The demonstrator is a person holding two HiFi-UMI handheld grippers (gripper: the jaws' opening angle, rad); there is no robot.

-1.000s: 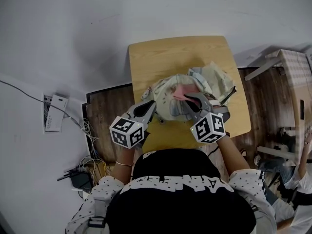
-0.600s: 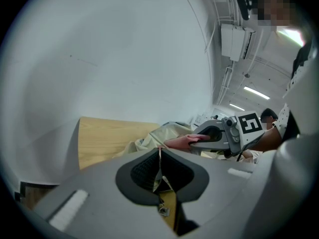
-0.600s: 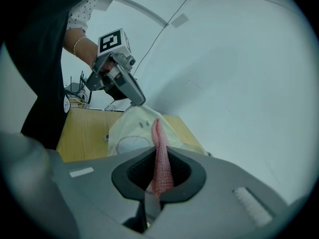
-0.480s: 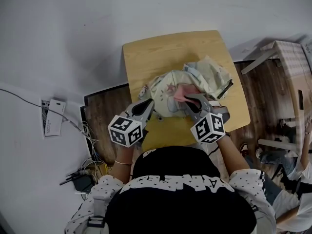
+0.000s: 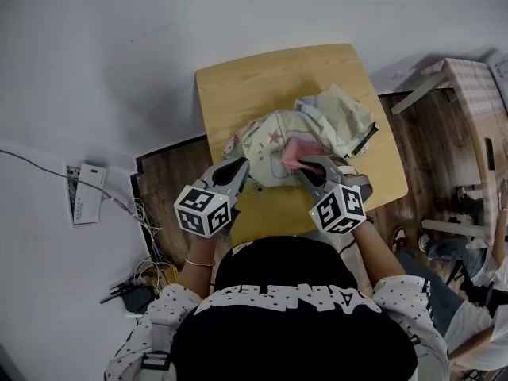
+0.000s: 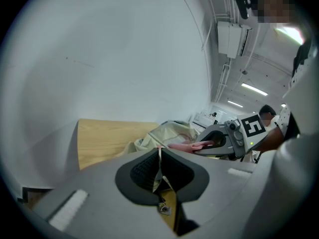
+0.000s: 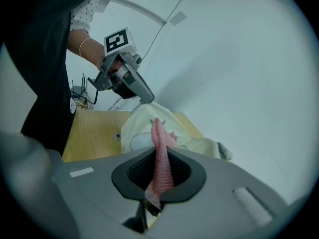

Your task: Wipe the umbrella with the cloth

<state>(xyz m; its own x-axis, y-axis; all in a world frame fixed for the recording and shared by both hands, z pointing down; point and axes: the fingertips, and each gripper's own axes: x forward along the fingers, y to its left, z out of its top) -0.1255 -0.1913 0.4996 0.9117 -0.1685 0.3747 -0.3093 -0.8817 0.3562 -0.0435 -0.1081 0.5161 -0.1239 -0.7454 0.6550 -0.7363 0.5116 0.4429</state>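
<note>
Wiping is under way. The left tool (image 5: 238, 166) pinches the pale, crumpled fabric umbrella (image 5: 268, 143) by the light wooden table's (image 5: 254, 82) near edge. The right tool (image 5: 306, 163) grips the pink knitted cloth (image 5: 297, 152), which lies on the umbrella. Next, I think, it needs a rub across.

The cloth (image 5: 298, 153) lies on the umbrella (image 5: 266, 143), atop the table (image 5: 254, 86).

L tongs (image 5: 240, 165): jaws pinched shut on thin fold of umbrella (image 5: 270, 137) fabric; tips aim approx 1 o'clock in head view, tilted down a bit.
R tongs (image 5: 308, 163): jaws clamped on pink cloth (image 5: 298, 151); tips aim approx 11 o'clock, tilted down.
L forearm (image 5: 200, 254): bare, reaches fwd from 7 o'clock.
R forearm (image 5: 379, 248): bare, reaches fwd from 5 o'clock.
Spacing: tongs apart, tips converging.
</note>
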